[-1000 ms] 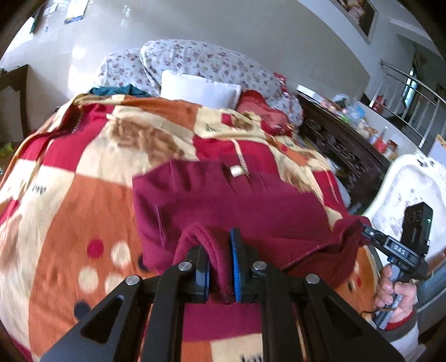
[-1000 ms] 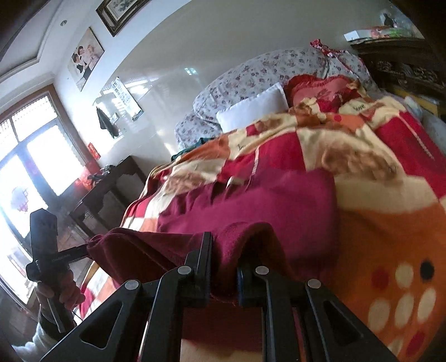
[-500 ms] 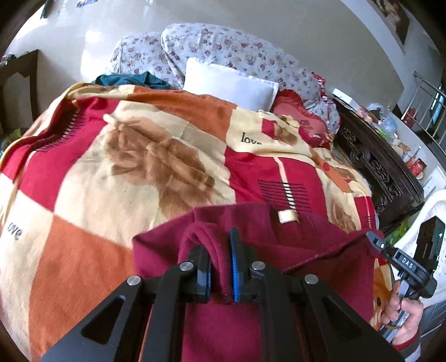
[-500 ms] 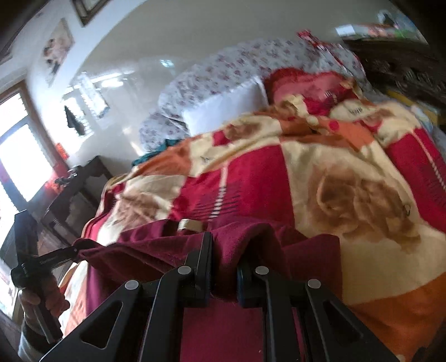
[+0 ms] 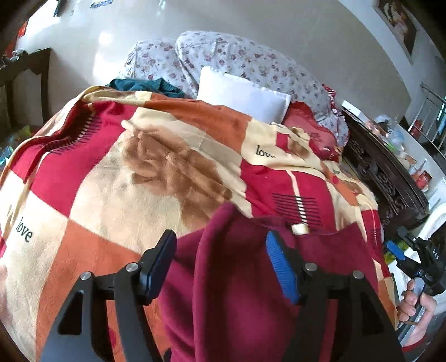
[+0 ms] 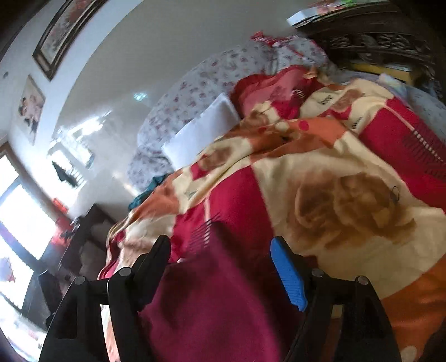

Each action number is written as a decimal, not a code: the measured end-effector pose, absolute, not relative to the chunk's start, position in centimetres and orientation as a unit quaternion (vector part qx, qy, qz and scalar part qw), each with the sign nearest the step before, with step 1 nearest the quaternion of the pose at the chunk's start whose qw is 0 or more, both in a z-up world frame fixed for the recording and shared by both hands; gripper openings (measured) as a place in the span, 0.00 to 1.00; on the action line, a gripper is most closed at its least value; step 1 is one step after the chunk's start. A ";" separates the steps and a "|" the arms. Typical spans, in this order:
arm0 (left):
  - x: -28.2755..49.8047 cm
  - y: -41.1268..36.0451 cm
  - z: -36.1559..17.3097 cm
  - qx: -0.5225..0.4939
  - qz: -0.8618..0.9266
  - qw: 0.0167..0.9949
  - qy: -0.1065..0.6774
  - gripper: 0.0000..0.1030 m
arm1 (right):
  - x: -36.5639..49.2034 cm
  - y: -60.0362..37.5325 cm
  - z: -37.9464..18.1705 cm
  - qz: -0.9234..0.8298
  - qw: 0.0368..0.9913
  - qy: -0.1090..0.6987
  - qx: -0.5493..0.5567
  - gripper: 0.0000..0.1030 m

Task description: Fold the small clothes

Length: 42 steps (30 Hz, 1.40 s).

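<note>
Both hand-held grippers, left and right, have just opened wide, releasing the garment, which lies between their fingers at lower centre on the blanket. Beyond it, upper centre: white pillow, floral bedding, wall.

Both wrist cameras look close down the bed, sharing its blanket.
</note>
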<state>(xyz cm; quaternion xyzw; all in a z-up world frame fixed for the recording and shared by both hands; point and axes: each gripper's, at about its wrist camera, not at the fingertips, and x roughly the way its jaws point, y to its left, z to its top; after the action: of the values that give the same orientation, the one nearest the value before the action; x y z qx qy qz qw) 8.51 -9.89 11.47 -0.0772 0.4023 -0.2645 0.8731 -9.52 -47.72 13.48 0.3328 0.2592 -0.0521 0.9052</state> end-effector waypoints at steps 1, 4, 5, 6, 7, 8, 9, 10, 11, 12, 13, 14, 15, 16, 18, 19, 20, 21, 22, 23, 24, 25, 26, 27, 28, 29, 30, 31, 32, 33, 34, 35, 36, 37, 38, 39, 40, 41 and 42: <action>8.2 -9.7 11.5 -0.086 -0.270 0.869 0.405 0.65 | -9.5 -46.5 13.6 -0.045 0.913 0.264 0.308 0.76; 7.4 -9.9 10.9 -0.098 -0.277 0.863 0.411 0.68 | -8.3 -42.9 12.8 -0.030 0.924 0.298 0.238 0.65; 7.2 -10.3 10.4 -0.094 -0.278 0.862 0.414 0.69 | -7.7 -42.0 12.3 -0.028 0.924 0.310 0.224 0.62; 7.0 -10.8 10.0 -0.089 -0.280 0.861 0.416 0.69 | -6.9 -41.1 11.6 -0.024 0.921 0.324 0.213 0.58; 6.9 -11.4 9.4 -0.086 -0.279 0.860 0.418 0.69 | -6.1 -40.3 10.8 -0.019 0.918 0.338 0.205 0.55; 7.0 -11.7 8.6 -0.086 -0.277 0.858 0.424 0.70 | -5.0 -39.3 9.8 -0.020 0.914 0.357 0.191 0.54; 7.1 -12.2 7.7 -0.082 -0.273 0.854 0.435 0.71 | -4.2 -38.6 8.9 -0.030 0.911 0.373 0.172 0.53; 7.4 -12.7 6.6 -0.076 -0.267 0.849 0.449 0.71 | -3.3 -37.9 7.9 -0.047 0.909 0.388 0.144 0.53; 7.5 -12.9 5.7 -0.069 -0.259 0.848 0.458 0.71 | -2.8 -37.4 7.4 -0.059 0.910 0.391 0.125 0.53; 7.5 -13.1 5.2 -0.062 -0.253 0.849 0.459 0.71 | -2.5 -37.1 7.2 -0.067 0.912 0.388 0.112 0.53; 7.3 -13.2 5.1 -0.048 -0.253 0.853 0.454 0.71 | -2.1 -37.1 7.1 -0.074 0.911 0.390 0.109 0.53; 7.0 -13.2 5.3 -0.039 -0.253 0.855 0.452 0.71 | -1.9 -37.3 7.1 -0.078 0.908 0.394 0.118 0.54; 6.7 -13.1 5.6 -0.032 -0.250 0.856 0.452 0.71 | -2.0 -37.7 7.3 -0.084 0.903 0.398 0.137 0.54; 6.2 -12.6 6.0 -0.031 -0.244 0.857 0.453 0.71 | -2.3 -38.0 7.6 -0.088 0.901 0.398 0.148 0.54; 5.1 -11.4 6.8 -0.042 -0.252 0.854 0.452 0.71 | -3.3 -38.1 8.5 -0.083 0.900 0.395 0.167 0.54; 4.3 -10.6 7.1 -0.050 -0.260 0.852 0.452 0.72 | -4.2 -37.8 9.0 -0.071 0.901 0.391 0.173 0.54; 3.7 -10.0 7.3 -0.056 -0.263 0.850 0.452 0.72 | -4.8 -37.4 9.3 -0.065 0.902 0.390 0.176 0.54; 2.8 -9.4 7.5 -0.061 -0.267 0.850 0.450 0.72 | -5.6 -36.8 9.6 -0.059 0.903 0.389 0.174 0.55; 1.6 -8.5 7.5 -0.067 -0.273 0.850 0.445 0.74 | -6.6 -36.0 9.7 -0.051 0.905 0.387 0.170 0.56; 0.9 -8.1 7.5 -0.069 -0.276 0.850 0.443 0.75 | -7.3 -35.4 9.7 -0.042 0.907 0.385 0.166 0.57; -0.1 -7.6 7.4 -0.073 -0.279 0.850 0.440 0.77 | -8.2 -34.5 9.6 -0.032 0.908 0.385 0.162 0.59; -1.3 -7.0 7.2 -0.079 -0.285 0.848 0.440 0.77 | -8.5 -33.7 9.4 -0.024 0.907 0.388 0.159 0.62; -2.1 -6.4 6.9 -0.084 -0.291 0.845 0.440 0.78 | -8.7 -33.2 9.0 -0.018 0.907 0.392 0.155 0.65; -3.1 -5.8 6.5 -0.092 -0.298 0.841 0.442 0.78 | -8.8 -32.7 8.4 -0.016 0.905 0.399 0.147 0.70; -3.7 -5.4 6.3 -0.097 -0.300 0.838 0.445 0.79 | -8.7 -32.3 7.5 -0.021 0.900 0.413 0.138 0.70; -4.3 -5.0 6.0 -0.101 -0.302 0.837 0.445 0.79 | -8.7 -32.2 7.1 -0.026 0.898 0.418 0.136 0.70; -4.9 -4.5 5.8 -0.103 -0.305 0.836 0.445 0.79 | -8.9 -32.2 7.1 -0.029 0.899 0.415 0.139 0.70; -5.7 -4.1 5.5 -0.104 -0.307 0.836 0.442 0.80 | -9.5 -32.2 7.5 -0.029 0.900 0.410 0.146 0.70; -6.3 -3.6 5.3 -0.102 -0.309 0.837 0.439 0.81 | -10.0 -32.4 7.8 -0.026 0.901 0.405 0.154 0.70; -6.9 -3.2 5.0 -0.101 -0.311 0.838 0.436 0.84 | -10.8 -32.6 8.2 -0.022 0.903 0.396 0.164 0.70; -7.4 -3.0 4.7 -0.099 -0.312 0.839 0.435 0.84 | -11.7 -32.8 8.7 -0.019 0.907 0.384 0.173 0.71; -7.7 -2.9 4.4 -0.097 -0.313 0.838 0.436 0.85 | -12.8 -33.0 9.1 -0.018 0.911 0.373 0.178 0.73; -7.9 -3.0 4.1 -0.090 -0.314 0.837 0.439 0.85 | -13.8 -33.2 9.3 -0.020 0.913 0.367 0.178 0.76; -7.9 -3.1 3.8 -0.083 -0.315 0.836 0.442 0.85 | -15.1 -33.7 9.5 -0.027 0.914 0.363 0.178 0.77; -7.9 -3.4 3.7 -0.078 -0.315 0.836 0.444 0.85 | -15.8 -34.0 9.5 -0.031 0.914 0.362 0.179 0.77; -7.9 -3.6 3.6 -0.074 -0.316 0.835 0.445 0.85 | -17.0 -34.7 9.4 -0.035 0.913 0.362 0.184 0.77; -7.7 -3.8 3.5 -0.076 -0.319 0.834 0.444 0.85 | -17.8 -35.3 9.5 -0.038 0.912 0.364 0.187 0.78; -7.6 -4.0 3.5 -0.080 -0.322 0.833 0.443 0.85 | -18.5 -35.9 9.4 -0.043 0.910 0.367 0.189 0.79; -7.4 -4.3 3.5 -0.086 -0.324 0.832 0.442 0.85 | -19.2 -36.5 9.4 -0.050 0.909 0.368 0.188 0.79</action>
<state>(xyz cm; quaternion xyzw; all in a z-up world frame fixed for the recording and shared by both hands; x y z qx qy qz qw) -7.36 -4.29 3.50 -0.0863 0.4417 -0.3237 0.8323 -19.18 -36.48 9.42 0.1881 0.3675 -0.0503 0.9094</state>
